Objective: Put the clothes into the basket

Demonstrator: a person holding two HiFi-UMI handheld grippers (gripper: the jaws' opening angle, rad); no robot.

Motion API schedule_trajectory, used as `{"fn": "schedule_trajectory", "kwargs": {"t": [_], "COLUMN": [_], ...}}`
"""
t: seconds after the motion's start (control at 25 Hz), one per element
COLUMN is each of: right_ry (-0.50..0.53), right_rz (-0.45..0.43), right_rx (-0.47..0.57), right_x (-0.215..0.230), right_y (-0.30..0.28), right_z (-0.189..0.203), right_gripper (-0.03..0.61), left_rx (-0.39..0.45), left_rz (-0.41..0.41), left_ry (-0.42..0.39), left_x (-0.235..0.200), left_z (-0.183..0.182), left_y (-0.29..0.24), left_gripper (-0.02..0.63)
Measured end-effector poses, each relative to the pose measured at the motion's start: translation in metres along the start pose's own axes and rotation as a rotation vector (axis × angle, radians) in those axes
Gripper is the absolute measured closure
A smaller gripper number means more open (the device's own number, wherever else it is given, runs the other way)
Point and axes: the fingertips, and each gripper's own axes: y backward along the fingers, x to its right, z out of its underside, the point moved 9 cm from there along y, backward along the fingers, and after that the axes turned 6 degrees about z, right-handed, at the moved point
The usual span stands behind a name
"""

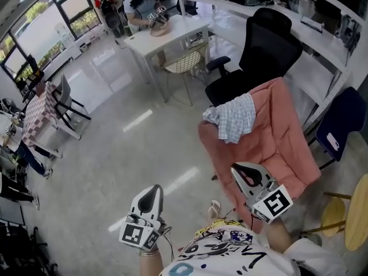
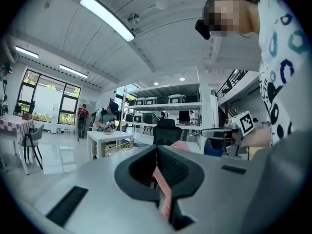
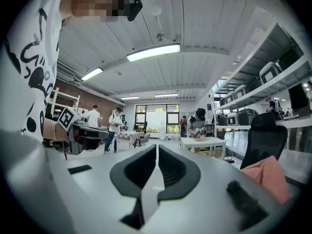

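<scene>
pink cloth (image 1: 270,142): soft, matt, creased. checked cloth (image 1: 233,117): thin woven, matt. floor (image 1: 132,125): hard, glossy, w/ light reflections. black chair (image 1: 270,45): matt fabric back, plastic arms. table (image 1: 167,33): smooth white top. wire chair (image 1: 184,68): metal wire. left gripper (image 1: 154,188) & right gripper (image 1: 237,168): matt grey plastic shells, black ribbed pads (image 3: 175,169). stool (image 1: 359,223): looks like pale wood.

Glossy pale grey floor (image 1: 115,148) catching light; tall black-framed windows (image 1: 80,10) upper left, white rectangular table (image 1: 172,33) top centre, black mesh office chair (image 1: 270,45) upper right.
</scene>
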Motion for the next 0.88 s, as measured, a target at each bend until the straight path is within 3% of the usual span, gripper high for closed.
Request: {"fn": "schedule_trajectory", "kwargs": {"t": [0.2,0.4,0.56,0.88], "right_ry": [-0.019,-0.103,-0.055,-0.068], "right_rz": [0.037,0.076,0.065,0.122], "right_rx": [-0.016,-0.035,-0.052,-0.087], "right_x": [0.033,0.054,0.064,0.101], "right_y": [-0.037,-0.066,-0.087,-0.105], "right_z": [0.015,0.029,0.035,0.038], "right_gripper": [0.548,0.549,0.549,0.548], "left_rx": [-0.029,-0.042,-0.039,-0.098], "left_rz": [0.025,0.052,0.051,0.125], "left_ry": [-0.049,-0.02,0.013,0.014], "left_x": [-0.033,-0.054,-0.073,-0.092], "left_z": [-0.005,0.001,0.01,0.01], "left_y": [-0.051,-0.082,-0.101,-0.152], "left_gripper": [0.598,0.598,0.598,0.598]}}
